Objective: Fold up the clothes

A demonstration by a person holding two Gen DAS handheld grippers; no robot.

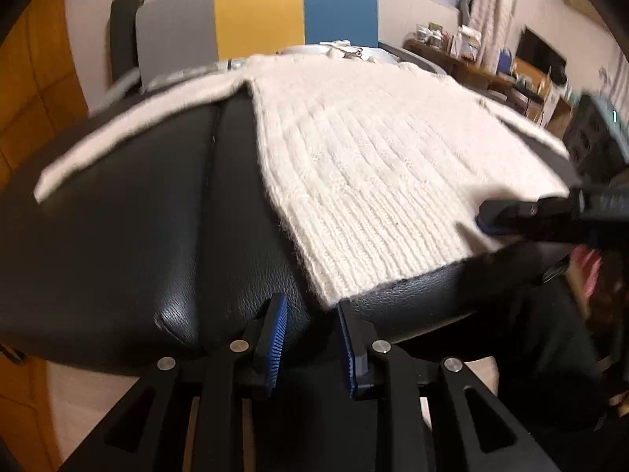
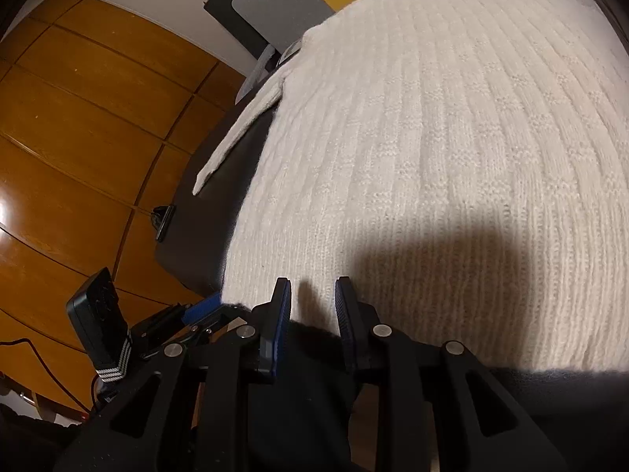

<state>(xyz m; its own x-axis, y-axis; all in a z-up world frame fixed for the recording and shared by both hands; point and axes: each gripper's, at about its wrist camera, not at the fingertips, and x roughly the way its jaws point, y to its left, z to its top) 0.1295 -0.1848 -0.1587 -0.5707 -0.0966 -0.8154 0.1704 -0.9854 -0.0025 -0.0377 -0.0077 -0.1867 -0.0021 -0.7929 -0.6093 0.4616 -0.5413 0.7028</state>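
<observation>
White knit sweater lies flat on black cushion, sleeve out. Both grippers, L & R, fingers apart, empty, poised at hem to grab.

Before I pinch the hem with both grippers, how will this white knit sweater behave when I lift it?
Probably floppy: the sweater lies limp on the black cushion, so it should sag between the left gripper and right gripper. The fuzzy ribbed knit likely stretches and grips the pads. The spread sleeve may trail.
</observation>
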